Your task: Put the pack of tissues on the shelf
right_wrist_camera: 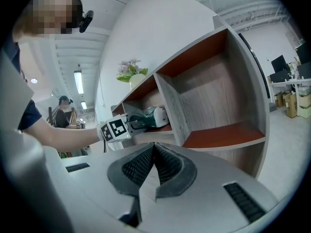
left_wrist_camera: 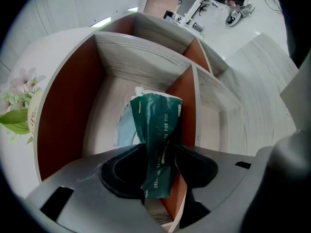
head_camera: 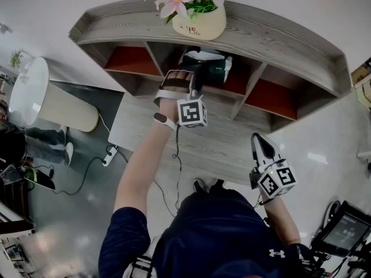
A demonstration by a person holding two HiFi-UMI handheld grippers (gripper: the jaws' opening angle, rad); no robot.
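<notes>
The green pack of tissues (head_camera: 213, 61) sits inside the middle compartment of the curved wooden shelf (head_camera: 290, 46), close against the right-hand divider. My left gripper (head_camera: 199, 77) reaches into that compartment. In the left gripper view the pack (left_wrist_camera: 158, 123) stands upright between the jaws, and both pads touch its pinched lower part. My right gripper (head_camera: 260, 139) hangs low at the right, away from the shelf, with its jaws shut on nothing. The right gripper view looks over the shut right gripper (right_wrist_camera: 154, 147) to the pack (right_wrist_camera: 154, 116) in the shelf.
A cream pot of pink flowers (head_camera: 200, 21) stands on top of the shelf above the middle compartment. The compartments on either side have red floors and hold nothing. A white cylinder (head_camera: 55, 104) and a power strip (head_camera: 109, 155) lie at the left. A stand with a screen (head_camera: 346, 230) is at the lower right.
</notes>
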